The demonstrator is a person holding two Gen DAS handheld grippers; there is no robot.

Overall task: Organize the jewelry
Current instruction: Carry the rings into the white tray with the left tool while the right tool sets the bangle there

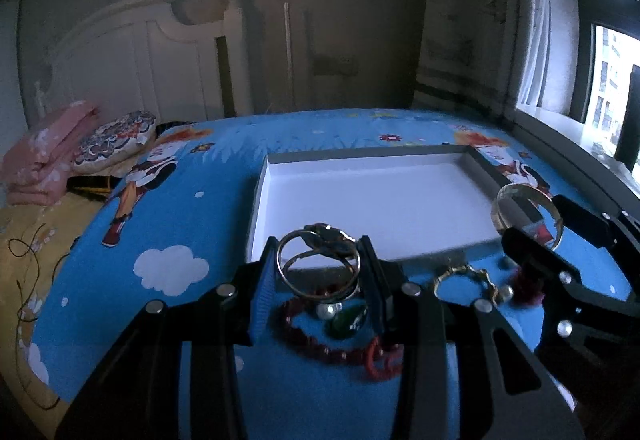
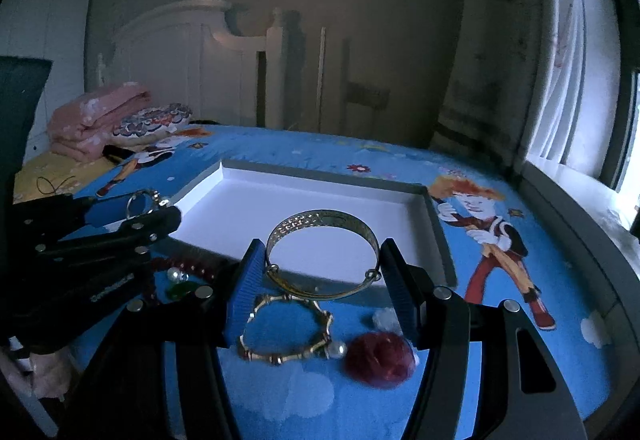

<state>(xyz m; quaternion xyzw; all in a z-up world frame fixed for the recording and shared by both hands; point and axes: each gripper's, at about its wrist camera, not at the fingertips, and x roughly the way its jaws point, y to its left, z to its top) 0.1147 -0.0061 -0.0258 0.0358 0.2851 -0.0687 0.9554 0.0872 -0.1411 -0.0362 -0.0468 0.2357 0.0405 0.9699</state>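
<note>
The left tongs (image 1: 320, 268) pinch a thin gold bracelet (image 1: 318, 264); the right tongs (image 2: 323, 272) pinch a wide gold bangle (image 2: 322, 254). Both hang at the near edge of the bare white tray (image 1: 372, 195) at 12 o'clock, with beads (image 1: 316, 340) on the bed (image 1: 160, 224) below.

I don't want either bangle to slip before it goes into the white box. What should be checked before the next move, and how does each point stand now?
1. Left gripper shut on the thin double-ring bangle: ok.
2. Right gripper shut on the wide gold bangle: ok.
3. White box open, its floor bare where visible: ok.
4. Both bangles lifted off the blue sheet: ok.
5. Bangles fully past the box's near rim: cannot tell.
6. Pieces left on the sheet, red bead bracelet and gold link bracelet, apart from the fingers: ok.
</note>
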